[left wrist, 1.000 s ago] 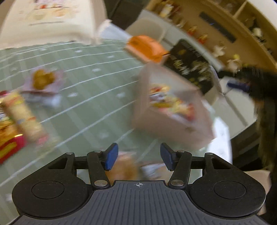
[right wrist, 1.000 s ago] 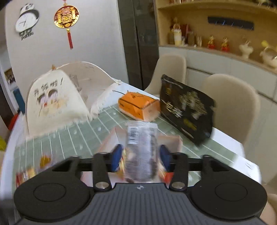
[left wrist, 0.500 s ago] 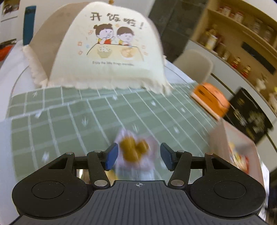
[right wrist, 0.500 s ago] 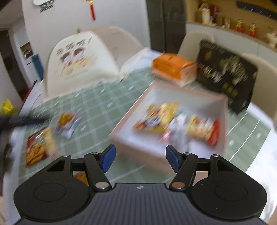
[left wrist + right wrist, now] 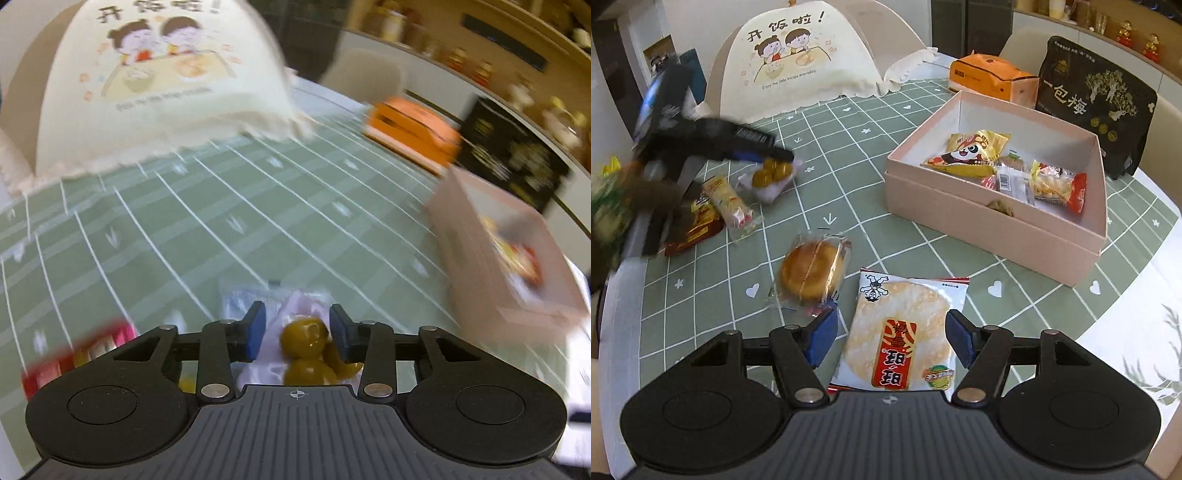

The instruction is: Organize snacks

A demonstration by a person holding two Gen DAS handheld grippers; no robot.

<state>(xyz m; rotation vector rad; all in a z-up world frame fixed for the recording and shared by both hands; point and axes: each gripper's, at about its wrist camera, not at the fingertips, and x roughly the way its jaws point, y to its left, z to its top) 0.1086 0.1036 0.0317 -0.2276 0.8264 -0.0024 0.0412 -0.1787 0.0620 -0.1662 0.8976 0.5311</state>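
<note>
Closing around a clear packet of yellow-brown balls [image 5: 308, 345], the left gripper [image 5: 297, 332] has its blue pads beside the packet, which lies on the green checked cloth [image 5: 258, 229]; contact is unclear. Right gripper [image 5: 891, 339] gapes wide over a rice-cracker pack [image 5: 899, 332], not touching it. Bun [image 5: 810, 273] lies just left. Pink box [image 5: 997, 221] holds several snacks.

on the green checked tablecloth [image 5: 886, 206]: pink cardboard box [image 5: 993, 221] at two o'clock, wrapped snack packets [image 5: 975, 155] inside. behind it, orange tissue pack [image 5: 991, 79] and black standing pouch [image 5: 1093, 99]. cream food-cover tent [image 5: 798, 62] at twelve. at centre, round wrapped bun [image 5: 810, 271], flat rice-cracker packet [image 5: 899, 332] just right of it.
</note>
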